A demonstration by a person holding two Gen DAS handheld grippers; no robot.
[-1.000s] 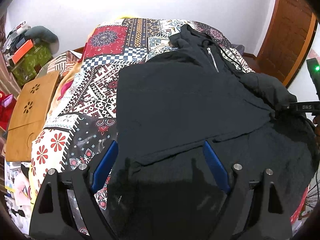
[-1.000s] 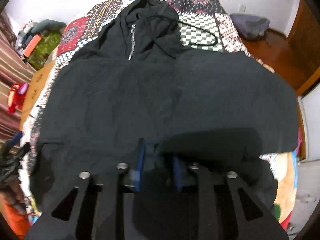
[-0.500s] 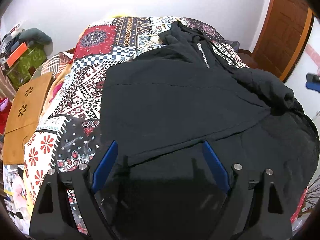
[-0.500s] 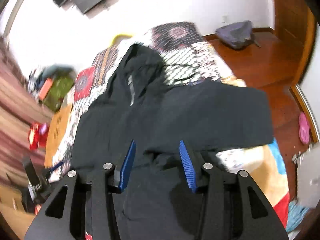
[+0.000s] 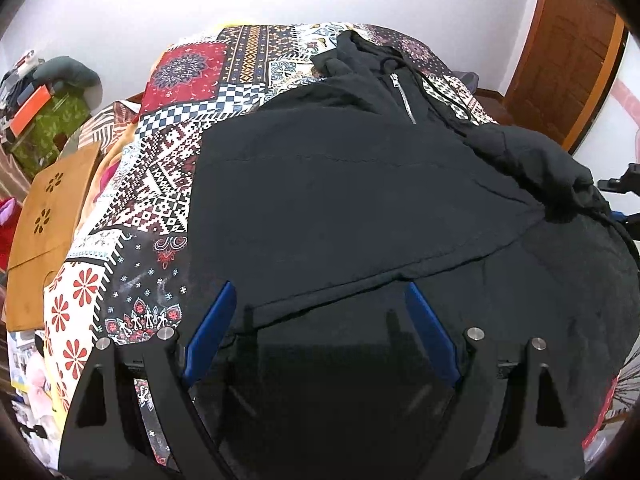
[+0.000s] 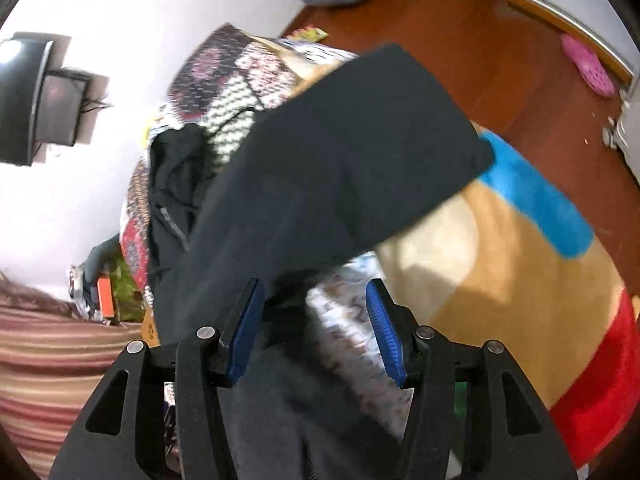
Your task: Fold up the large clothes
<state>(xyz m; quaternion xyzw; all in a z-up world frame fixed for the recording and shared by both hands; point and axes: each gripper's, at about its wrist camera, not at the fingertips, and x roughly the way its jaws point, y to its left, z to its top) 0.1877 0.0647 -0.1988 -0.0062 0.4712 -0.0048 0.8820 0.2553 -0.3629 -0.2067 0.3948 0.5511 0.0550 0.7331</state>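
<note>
A black zip hoodie [image 5: 344, 200] lies spread on a bed with a patchwork quilt [image 5: 168, 168], hood toward the wall, its short metal zip [image 5: 402, 96] facing up. No brand or writing is readable on it. The near hem runs slanted just ahead of the left claw [image 5: 320, 300], whose blue pads [image 5: 212, 320] stand wide apart over dark cloth, pressing nothing. The quilt lies bare to the left of the hoodie. The right claw [image 6: 316, 308] has just been opening; its pads [image 6: 248, 320] are clear of the fabric, with the sleeve [image 6: 340, 172] draped ahead, over the bed's right edge. Beyond is open wooden floor [image 6: 480, 40].
</note>
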